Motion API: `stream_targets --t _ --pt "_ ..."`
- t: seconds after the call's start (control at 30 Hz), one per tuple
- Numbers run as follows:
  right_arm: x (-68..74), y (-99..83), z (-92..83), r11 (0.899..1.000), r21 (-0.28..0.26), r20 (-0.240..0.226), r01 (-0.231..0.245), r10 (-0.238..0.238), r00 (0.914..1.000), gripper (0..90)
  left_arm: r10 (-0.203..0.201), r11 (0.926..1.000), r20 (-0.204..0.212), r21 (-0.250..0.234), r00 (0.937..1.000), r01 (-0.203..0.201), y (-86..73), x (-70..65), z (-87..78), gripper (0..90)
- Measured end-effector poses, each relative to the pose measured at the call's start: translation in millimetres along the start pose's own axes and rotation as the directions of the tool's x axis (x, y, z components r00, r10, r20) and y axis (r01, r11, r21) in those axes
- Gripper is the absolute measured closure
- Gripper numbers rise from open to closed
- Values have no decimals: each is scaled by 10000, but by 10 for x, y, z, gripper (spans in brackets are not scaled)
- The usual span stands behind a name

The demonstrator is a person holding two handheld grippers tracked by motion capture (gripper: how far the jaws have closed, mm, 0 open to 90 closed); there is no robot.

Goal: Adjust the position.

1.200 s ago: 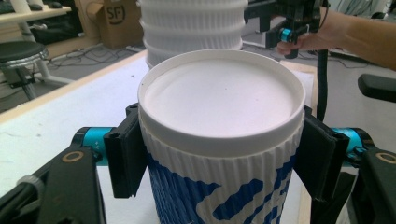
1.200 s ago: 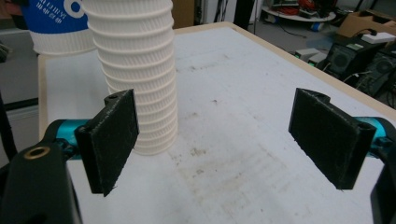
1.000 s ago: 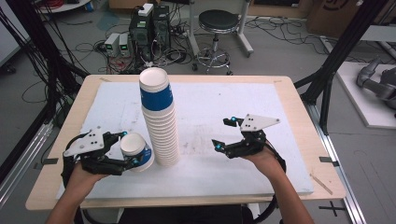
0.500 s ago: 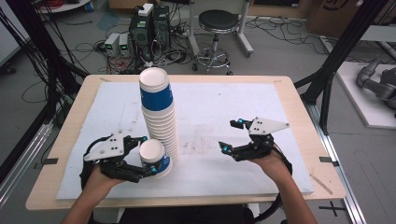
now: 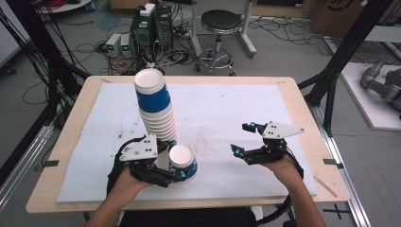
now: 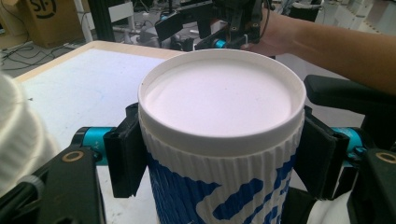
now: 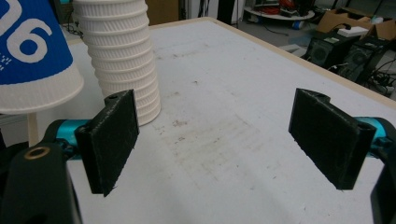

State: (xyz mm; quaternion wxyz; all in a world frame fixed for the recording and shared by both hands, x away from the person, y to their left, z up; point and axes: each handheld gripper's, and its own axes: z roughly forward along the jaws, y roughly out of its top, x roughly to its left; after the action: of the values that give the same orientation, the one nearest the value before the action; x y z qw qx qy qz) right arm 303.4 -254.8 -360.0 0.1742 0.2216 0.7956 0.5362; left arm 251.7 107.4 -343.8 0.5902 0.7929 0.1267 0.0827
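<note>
The left gripper (image 5: 176, 171) is clamping an upside-down blue-and-white paper cup (image 5: 182, 163) near the table's (image 5: 293, 90) front edge, just beside the tall cup stack (image 5: 156, 111). The right gripper (image 5: 242, 141) is hovering empty toward the right edge, jaws spread. The leaning stack is standing so close that a sideways swing could be toppling it, and too hard a squeeze could be crushing the thin cup wall.

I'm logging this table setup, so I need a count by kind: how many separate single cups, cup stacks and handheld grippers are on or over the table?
Single cup, held upside down in the left gripper: 1
Stack of nested cups, cups within it too tightly packed to count: 1
Grippers, the left one and the right gripper: 2
Total: 4
</note>
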Motion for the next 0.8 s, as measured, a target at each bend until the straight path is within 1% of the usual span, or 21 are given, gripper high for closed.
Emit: stream_targets --t 0.03,0.07,0.2,0.23,0.37,0.43,0.47,0.5,0.53,0.63,0.7,0.8 --pt "-1 -4 -10 10000 0 -39 16 -16 10000 163 0 10000 0 0 10000 0 0 0 0 285" --pt "0 -9 -19 10000 -41 -48 27 -27 10000 163 30 10000 -9 -10 10000 -30 25 -32 65 285" --pt "0 -47 -66 9999 -104 -69 24 -25 10000 163 -2 9999 61 -136 10000 3 88 -81 217 285" --pt "-6 -58 -79 9999 -111 -70 22 -23 10000 162 51 9999 108 -153 9999 -49 108 -85 258 285" --pt "-27 -104 -152 9998 -191 -124 -21 19 9999 162 42 9997 153 -233 9999 -39 166 -102 450 285" --pt "-38 -123 -191 9997 -245 -190 -18 13 9998 162 16 9997 93 -238 10000 -14 186 -96 551 285" --pt "-42 -134 -210 9996 -285 -231 -17 11 9997 162 48 9997 69 -246 10000 -46 199 -84 599 285" --pt "-42 -134 -210 9996 -285 -231 -17 11 9997 162 48 9997 69 -246 10000 -46 199 -84 599 285" --pt "-49 -158 -247 9994 -339 -335 59 -70 9994 162 6 9995 -60 -316 10000 -7 233 -54 685 285" --pt "-57 -203 -297 9992 -386 -531 80 -100 9985 162 -46 9989 -177 -477 9998 37 299 21 802 285" --pt "-69 -226 -325 9992 -406 -584 35 -59 9983 162 100 9988 -259 -470 9996 -112 347 57 885 285" --pt "-81 -246 -364 9986 -535 -764 -43 2 9971 162 206 9989 -317 -408 9993 -219 412 134 1009 286"
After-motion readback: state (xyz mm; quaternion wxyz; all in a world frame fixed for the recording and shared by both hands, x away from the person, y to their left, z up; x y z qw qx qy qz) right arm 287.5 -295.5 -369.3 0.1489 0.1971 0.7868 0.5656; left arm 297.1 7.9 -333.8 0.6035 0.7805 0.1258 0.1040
